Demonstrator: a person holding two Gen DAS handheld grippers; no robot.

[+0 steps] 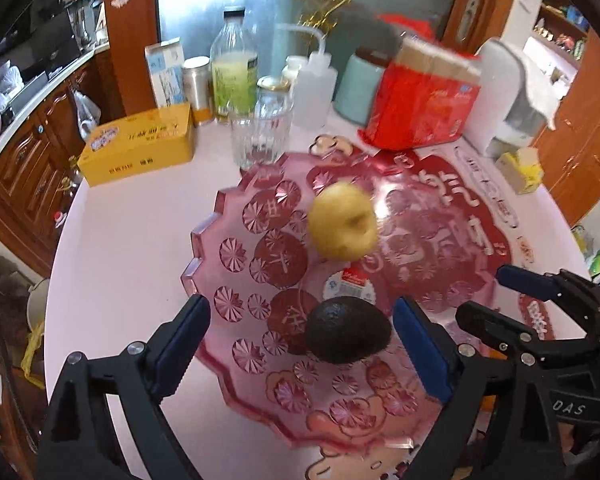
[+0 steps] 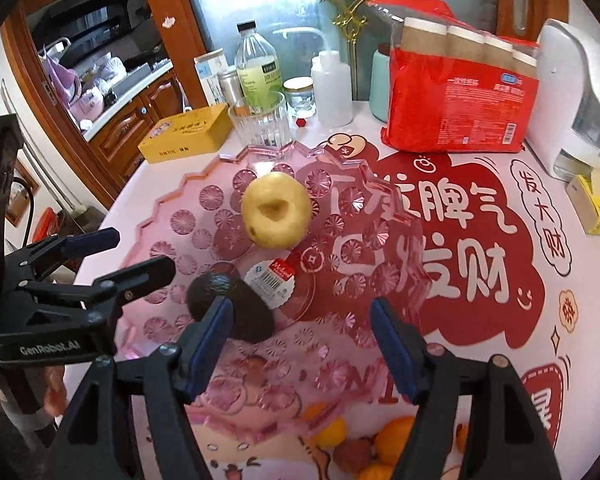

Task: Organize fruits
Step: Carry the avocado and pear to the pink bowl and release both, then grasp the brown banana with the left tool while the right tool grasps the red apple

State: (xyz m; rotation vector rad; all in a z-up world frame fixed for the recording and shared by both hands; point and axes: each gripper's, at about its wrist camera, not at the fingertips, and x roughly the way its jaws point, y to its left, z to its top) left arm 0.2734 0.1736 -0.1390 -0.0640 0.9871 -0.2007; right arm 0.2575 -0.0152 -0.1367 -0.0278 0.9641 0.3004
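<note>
— So, where do we stand with the fruit?
— We see the dark oval avocado and round yellow apple lying in the pink cut-glass tray. Our left gripper and right gripper both gape empty above it.

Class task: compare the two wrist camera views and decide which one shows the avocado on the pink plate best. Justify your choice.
The left wrist view shows it best: the avocado lies whole and unobstructed on the pink plate, between the open left tool's fingers. In the right wrist view, the right tool's blue finger covers part of it.
</note>
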